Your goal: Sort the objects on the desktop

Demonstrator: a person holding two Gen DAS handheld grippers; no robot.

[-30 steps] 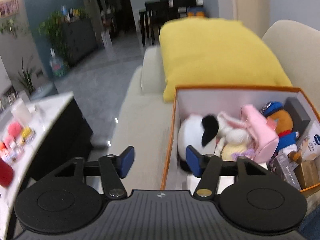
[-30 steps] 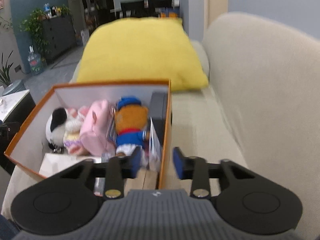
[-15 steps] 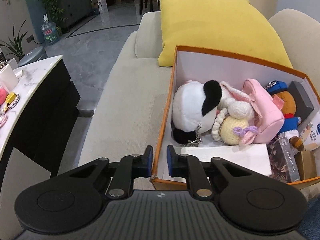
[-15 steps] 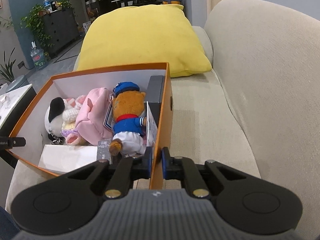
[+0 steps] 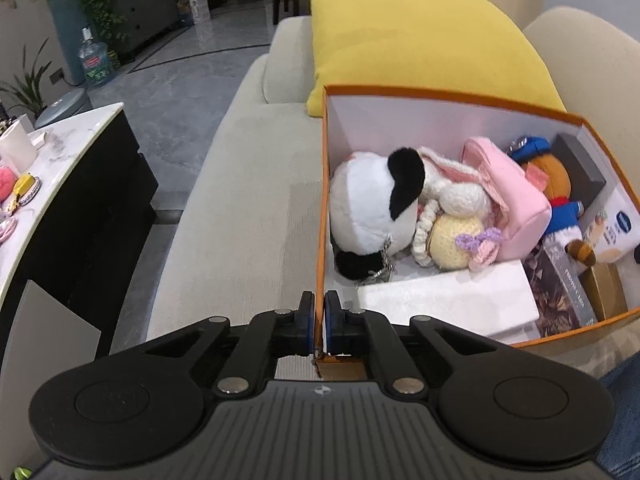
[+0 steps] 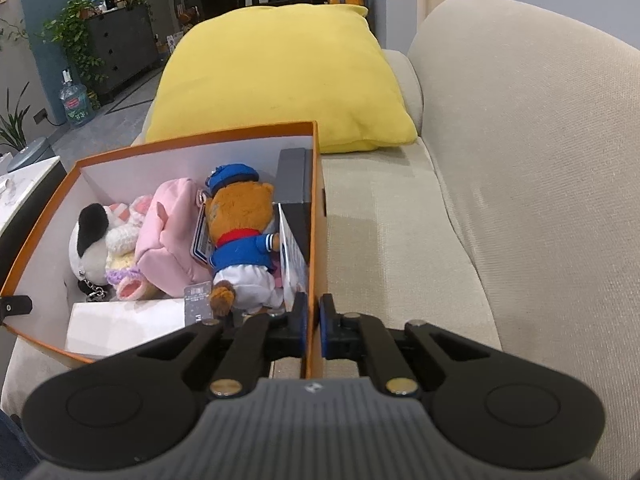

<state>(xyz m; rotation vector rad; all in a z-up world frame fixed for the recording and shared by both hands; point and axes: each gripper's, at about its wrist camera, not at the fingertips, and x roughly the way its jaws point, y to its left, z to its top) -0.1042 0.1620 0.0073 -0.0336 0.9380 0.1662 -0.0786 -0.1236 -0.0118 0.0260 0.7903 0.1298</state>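
Observation:
An orange box (image 5: 322, 184) (image 6: 320, 208) with white inner walls rests on a beige sofa. Inside lie a black-and-white plush dog (image 5: 372, 204) (image 6: 90, 240), a pink pouch (image 5: 508, 200) (image 6: 168, 236), a brown bear in a blue suit (image 6: 240, 232), a white flat box (image 5: 448, 304) and a dark box (image 5: 580, 168). My left gripper (image 5: 319, 320) is shut on the box's left wall near the front corner. My right gripper (image 6: 314, 322) is shut on the box's right wall near its front end.
A yellow cushion (image 5: 420, 40) (image 6: 280, 76) leans behind the box. The sofa back (image 6: 532, 140) rises on the right. A marble-topped dark cabinet (image 5: 60, 184) with small items stands to the left, across a narrow floor gap.
Both grippers went from open beside the box walls to shut on them. The left one also dropped lower and closer to the box's front corner.

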